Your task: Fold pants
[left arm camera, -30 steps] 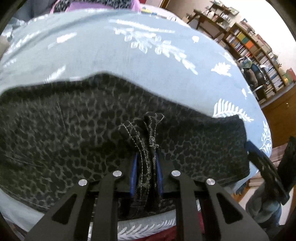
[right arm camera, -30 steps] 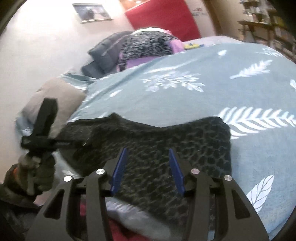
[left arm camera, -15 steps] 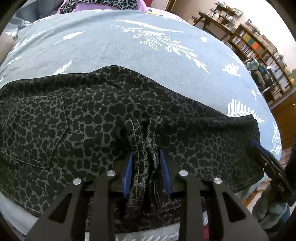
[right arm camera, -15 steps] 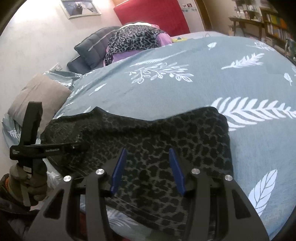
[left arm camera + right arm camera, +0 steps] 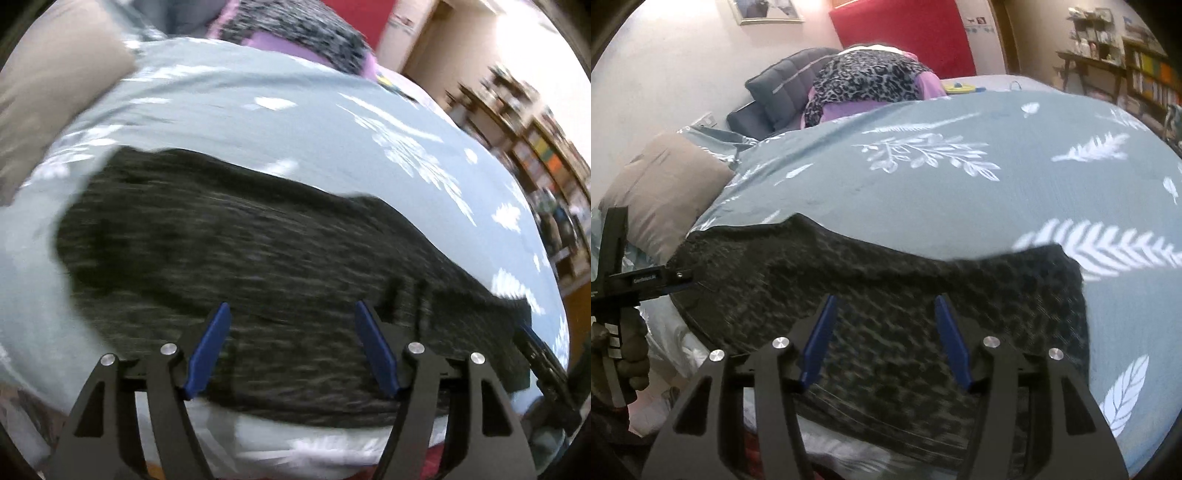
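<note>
Dark leopard-print pants lie folded in a long band along the near edge of the bed. The left wrist view is blurred by motion. My left gripper hovers over the middle of the band, its jaws opening wide, and no cloth sits between the blue pads. Over the pants towards their right end, my right gripper is also opening, with only flat cloth showing behind the gap. In the right wrist view the left gripper reaches in at the left edge, over the pants' left end.
The bed cover is grey-blue with white leaves. A beige pillow and a dark one lie at the far left, next to a pile of leopard and purple clothes. Bookshelves stand beyond the bed's right side.
My left gripper let go of the bunched seam it held, opened wide and swung left along the pants. The right gripper opened a little and shifted slightly.
</note>
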The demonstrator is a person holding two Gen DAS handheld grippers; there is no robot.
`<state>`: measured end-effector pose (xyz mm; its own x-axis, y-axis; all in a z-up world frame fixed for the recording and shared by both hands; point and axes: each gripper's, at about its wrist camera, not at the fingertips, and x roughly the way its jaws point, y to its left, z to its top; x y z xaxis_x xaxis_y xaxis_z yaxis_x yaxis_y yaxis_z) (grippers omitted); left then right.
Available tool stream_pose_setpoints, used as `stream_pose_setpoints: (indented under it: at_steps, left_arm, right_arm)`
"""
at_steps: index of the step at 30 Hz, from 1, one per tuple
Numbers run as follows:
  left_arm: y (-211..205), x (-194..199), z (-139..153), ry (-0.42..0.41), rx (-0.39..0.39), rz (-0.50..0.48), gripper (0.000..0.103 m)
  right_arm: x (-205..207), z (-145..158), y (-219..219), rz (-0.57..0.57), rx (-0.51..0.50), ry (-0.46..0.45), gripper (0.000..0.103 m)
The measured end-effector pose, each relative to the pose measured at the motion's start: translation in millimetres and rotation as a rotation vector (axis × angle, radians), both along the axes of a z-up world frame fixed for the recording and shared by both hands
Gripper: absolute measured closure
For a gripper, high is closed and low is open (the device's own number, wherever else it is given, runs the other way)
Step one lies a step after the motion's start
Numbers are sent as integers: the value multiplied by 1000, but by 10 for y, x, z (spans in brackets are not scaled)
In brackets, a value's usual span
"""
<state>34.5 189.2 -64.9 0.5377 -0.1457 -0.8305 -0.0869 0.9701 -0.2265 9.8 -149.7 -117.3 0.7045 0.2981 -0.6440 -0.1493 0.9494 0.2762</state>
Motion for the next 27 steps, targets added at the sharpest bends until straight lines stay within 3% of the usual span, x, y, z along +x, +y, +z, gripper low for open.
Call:
stream_pose_setpoints:
  at_steps: [5,9,11,18,23,27]
  left_arm:
    - [569,-156,151,-44,33,169,32]
    - [906,-211,143,-51,49,250,32]
    - [972,-221,133,-74,47,255,23]
    - [1192,-205,-32,-58,9,293,22]
    - [1334,-132,-248,-40,-44,318,17]
    - [1348,-67,-296,-80,-59,303,9]
  right_arm:
    - [114,42,445,123,-59,-14,46]
    - [177,-29,814,211,-117,-10,46]
    - [197,-90,960,236,-134,4,46]
    - [394,-356,1262,275,-198,71,46]
    - [472,-465,1338,276,-222,75,39]
    - [484,-476,1364,263,-228,80,39]
